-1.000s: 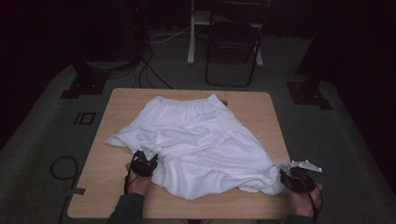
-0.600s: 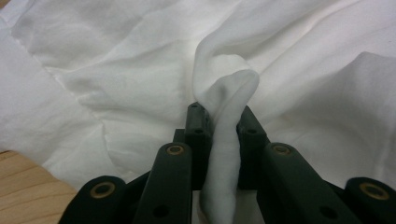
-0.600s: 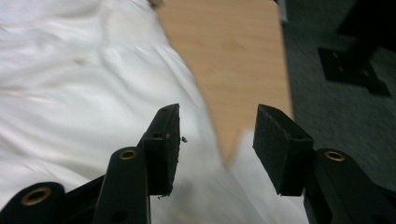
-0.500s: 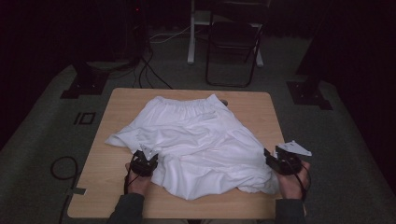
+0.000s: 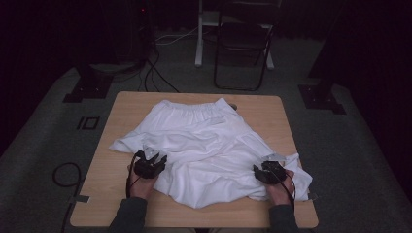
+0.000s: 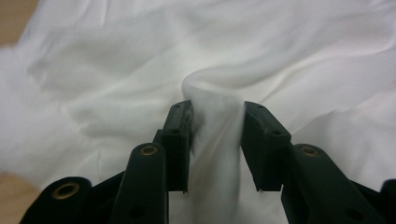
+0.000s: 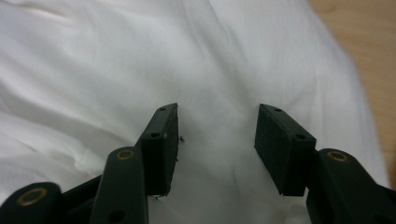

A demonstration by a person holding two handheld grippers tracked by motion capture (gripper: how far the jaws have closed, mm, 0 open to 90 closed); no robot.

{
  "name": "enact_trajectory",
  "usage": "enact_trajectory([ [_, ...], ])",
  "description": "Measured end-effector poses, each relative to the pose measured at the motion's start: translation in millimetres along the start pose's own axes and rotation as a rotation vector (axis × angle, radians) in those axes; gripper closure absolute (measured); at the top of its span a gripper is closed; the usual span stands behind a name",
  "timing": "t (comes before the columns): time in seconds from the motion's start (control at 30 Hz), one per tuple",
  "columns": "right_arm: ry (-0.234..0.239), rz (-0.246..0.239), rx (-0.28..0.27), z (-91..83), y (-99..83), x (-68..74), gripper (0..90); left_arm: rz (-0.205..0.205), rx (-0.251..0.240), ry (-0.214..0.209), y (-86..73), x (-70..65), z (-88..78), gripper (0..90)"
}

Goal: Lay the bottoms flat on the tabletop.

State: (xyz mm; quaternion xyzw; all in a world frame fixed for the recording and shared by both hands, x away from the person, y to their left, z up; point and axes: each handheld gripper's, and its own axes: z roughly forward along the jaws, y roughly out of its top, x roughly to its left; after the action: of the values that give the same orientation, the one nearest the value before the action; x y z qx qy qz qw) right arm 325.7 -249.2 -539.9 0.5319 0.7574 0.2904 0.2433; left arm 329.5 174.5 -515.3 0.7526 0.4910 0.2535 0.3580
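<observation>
Left gripper view looks along the left gripper [image 6: 215, 114], whose jaws have just been opening; a raised fold of the white garment [image 6: 219, 93] stands between them, brushing the left pad while the right pad stands a little clear, so the pinch looks released rather than held. Right gripper view has the right gripper [image 7: 217, 122] with jaws parted wide over flat cloth [image 7: 140, 56], nothing pressed between them; they too have just been opening a little.

From the high view, the left gripper [image 5: 151, 162] sits at the garment's near-left edge and the right gripper [image 5: 268, 171] on its near-right corner. The bulk of the garment [image 5: 209, 141] lies at about 1 o'clock from the left gripper and 11 o'clock from the right, its gathered waistband at the far side, so its long axis runs from 6 to 12 o'clock across the table [image 5: 121, 116]. Each hand is nearest its own hem corner; the next grip likely turns on the right jaws closing on the hem under them.

Beyond the table at 12 o'clock stands a folding chair [image 5: 243, 48], well apart, with cables [image 5: 155, 73] on the floor at 11 o'clock. Nothing lies in the way on the tabletop.
</observation>
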Motion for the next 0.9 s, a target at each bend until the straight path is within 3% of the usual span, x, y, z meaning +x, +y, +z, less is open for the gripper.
enact_trajectory([
  [0.17, 0.007, 0.015, -0.027, 2.7, -5.3, -0.5, 49.1, 0.078, -0.028, -0.067, 22.9, -15.7, 0.1, 59.1],
  [0.37, 0.019, 0.034, -0.069, 3.5, -11.0, -1.4, 49.1, 0.215, -0.013, -0.112, 49.0, -52.8, 18.9, 49.9],
  [0.43, 0.018, 0.035, -0.074, 3.5, -11.5, -1.2, 49.1, 0.261, -0.004, -0.109, 53.9, -65.2, 30.3, 45.2],
  [0.53, 0.018, 0.036, -0.080, 3.6, -12.4, -1.2, 49.1, 0.300, 0.020, -0.087, 58.6, -78.8, 48.3, 36.2],
  [0.7, 0.019, 0.037, -0.083, 3.5, -12.9, -1.2, 49.1, 0.339, 0.040, -0.022, 59.5, -85.7, 72.6, 29.2],
  [0.8, 0.019, 0.037, -0.084, 3.4, -13.2, -1.1, 49.1, 0.332, 0.079, -0.025, 59.0, -81.1, 82.8, 33.0],
  [0.9, 0.019, 0.038, -0.083, 3.4, -13.1, -1.1, 49.1, 0.333, 0.135, -0.011, 57.2, -75.7, 86.4, 59.8],
])
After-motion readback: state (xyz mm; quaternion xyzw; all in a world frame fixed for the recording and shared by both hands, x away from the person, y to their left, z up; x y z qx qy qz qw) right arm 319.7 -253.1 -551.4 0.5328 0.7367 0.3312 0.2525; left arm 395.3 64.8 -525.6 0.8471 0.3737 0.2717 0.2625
